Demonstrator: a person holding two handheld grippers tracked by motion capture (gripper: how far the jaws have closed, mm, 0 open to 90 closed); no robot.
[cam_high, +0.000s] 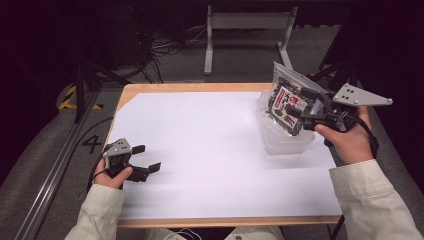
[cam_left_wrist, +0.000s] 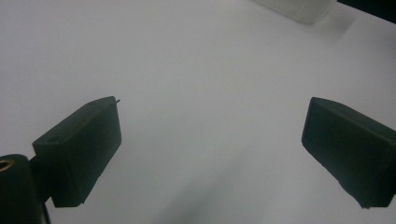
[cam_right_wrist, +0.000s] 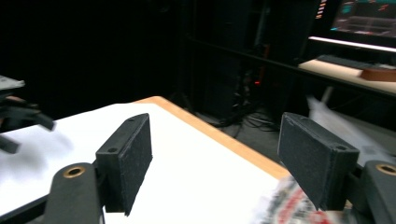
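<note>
Where the white sheet (cam_high: 215, 155) covers the wooden table (cam_high: 200, 88), one clear plastic container (cam_high: 285, 140) stands at its right edge, with one printed clear bag (cam_high: 286, 100) standing upright in it and rising above the rim. The right gripper (cam_high: 296, 116) sits against the bag's front, jaws spread wide with nothing clamped. The left gripper (cam_high: 145, 159) rests low near the sheet's left edge, jaws wide apart and holding nothing, well apart from the container. Nothing lies between them.
</note>
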